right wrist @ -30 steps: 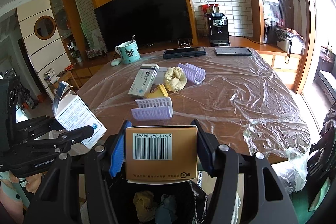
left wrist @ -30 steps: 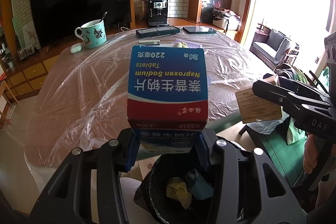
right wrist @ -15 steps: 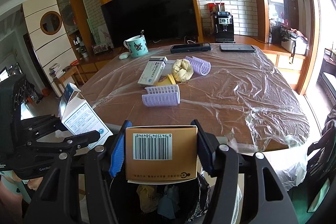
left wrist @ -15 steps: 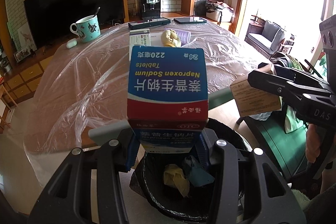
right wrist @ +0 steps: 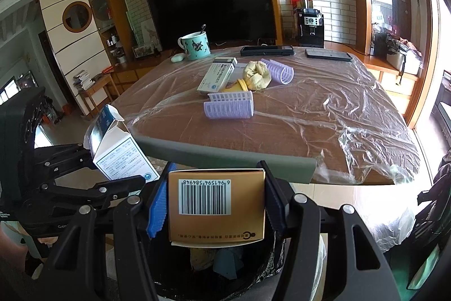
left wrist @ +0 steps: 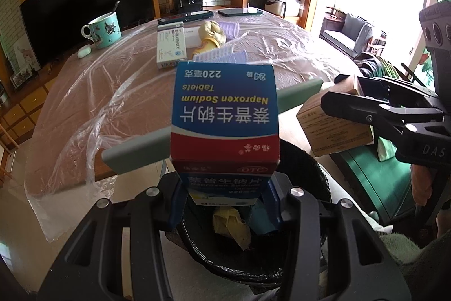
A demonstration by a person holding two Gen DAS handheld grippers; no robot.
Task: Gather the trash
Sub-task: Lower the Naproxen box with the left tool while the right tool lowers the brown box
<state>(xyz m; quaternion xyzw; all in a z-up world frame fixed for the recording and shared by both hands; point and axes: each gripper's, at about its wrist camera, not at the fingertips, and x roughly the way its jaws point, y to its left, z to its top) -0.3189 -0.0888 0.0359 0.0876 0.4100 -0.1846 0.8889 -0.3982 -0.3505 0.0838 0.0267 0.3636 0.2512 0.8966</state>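
- The left tool (left wrist: 225,196), at lower centre of its own view, is clamped on a blue and red medicine box (left wrist: 225,114), which stands up from the jaws with its print upside down.
- The right tool (right wrist: 215,205), at lower centre of its view, is clamped on a tan carton (right wrist: 216,205) with a barcode facing the camera.
- Both boxes hang directly over a black-lined trash bin (left wrist: 318,188) that sits below the desk edge; crumpled yellow paper (left wrist: 232,224) already lies inside. By the look of it, each box is held above the opening so that it can drop straight in.
- A grey chair back (right wrist: 225,154) crosses the frame between the tools and the desk.
- Beyond, the desk (right wrist: 324,109) is covered in wrinkled clear plastic. In mid frame lie a white medicine box (right wrist: 217,74), lilac hair rollers (right wrist: 229,105) and a yellowish wad (right wrist: 258,75), probably still to collect.
- Farther back stand a teal mug (right wrist: 196,45), two phones, a dark television and a brick wall.
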